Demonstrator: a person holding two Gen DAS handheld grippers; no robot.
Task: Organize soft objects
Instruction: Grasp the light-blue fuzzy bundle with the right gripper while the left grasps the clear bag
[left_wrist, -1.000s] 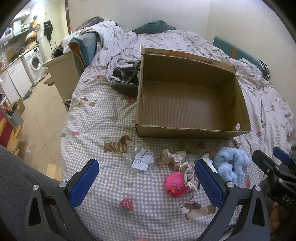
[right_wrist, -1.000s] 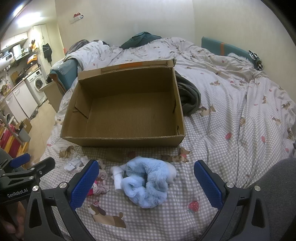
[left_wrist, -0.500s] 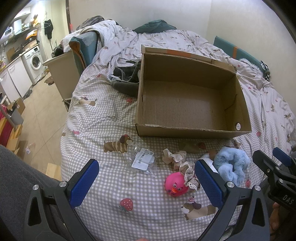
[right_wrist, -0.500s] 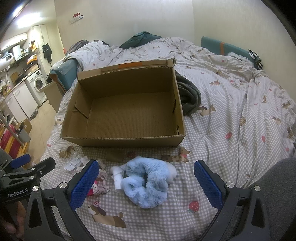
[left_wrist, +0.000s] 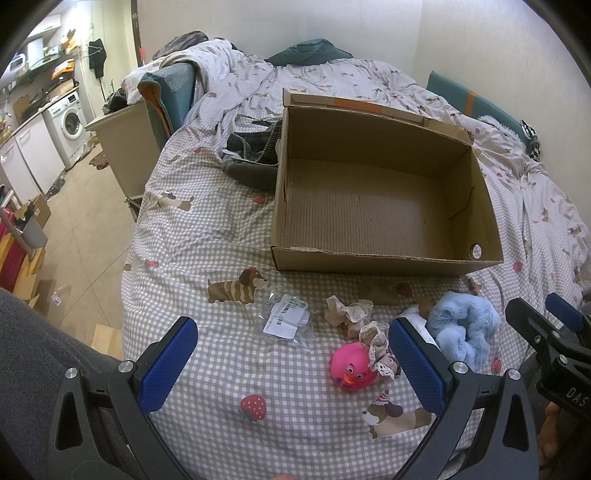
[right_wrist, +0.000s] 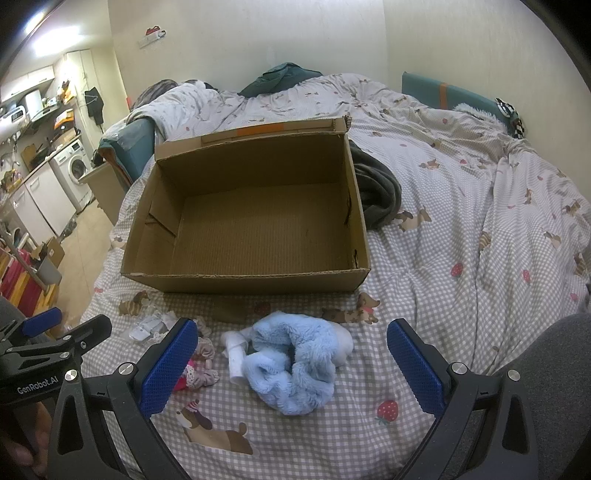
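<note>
An empty cardboard box sits open on the checked bedspread. In front of it lie a fluffy light-blue plush, a pink rubber duck, two lace-trimmed scrunchies and a clear plastic packet. My left gripper hovers open over the packet and duck, holding nothing. My right gripper is open just above the blue plush, its fingers wide on either side of it. A white roll lies against the plush.
A dark grey garment is bunched behind the box. The bed's left edge drops to a tiled floor with a cabinet and washing machine. Each gripper shows in the other's view: right, left.
</note>
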